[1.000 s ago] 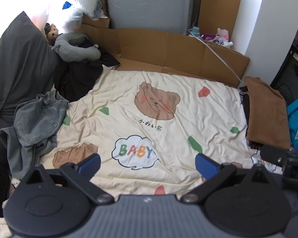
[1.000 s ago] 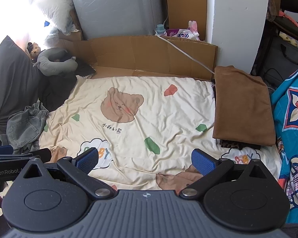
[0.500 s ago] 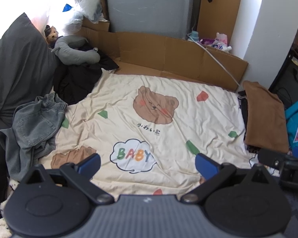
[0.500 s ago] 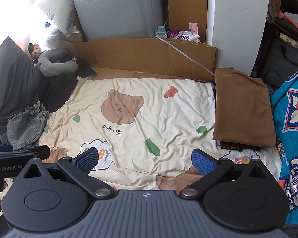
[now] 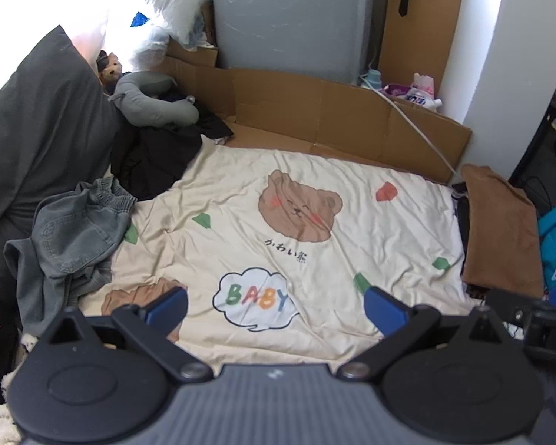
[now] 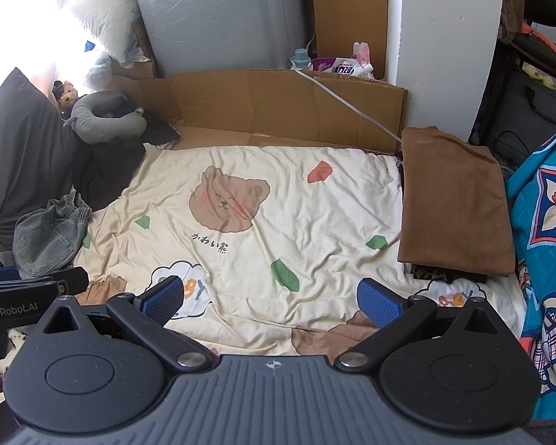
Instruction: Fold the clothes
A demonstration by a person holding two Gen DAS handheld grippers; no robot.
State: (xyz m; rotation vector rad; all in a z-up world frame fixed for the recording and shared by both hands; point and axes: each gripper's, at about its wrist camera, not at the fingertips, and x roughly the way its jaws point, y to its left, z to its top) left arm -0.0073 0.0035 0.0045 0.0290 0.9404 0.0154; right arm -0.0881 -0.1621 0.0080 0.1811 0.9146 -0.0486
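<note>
A rumpled heap of grey denim trousers (image 5: 74,230) with an elastic waist is lying at the left edge of the creased cream bear-print sheet (image 5: 278,222), and a flat-folded brown cloth (image 6: 452,200) is sitting along its right edge. The left gripper (image 5: 274,306) and right gripper (image 6: 270,298) are hovering above the sheet's near edge, blue ribbed pads spread wide, gripping nothing. Only the right view is showing the turquoise patterned fabric (image 6: 548,222) in full.
</note>
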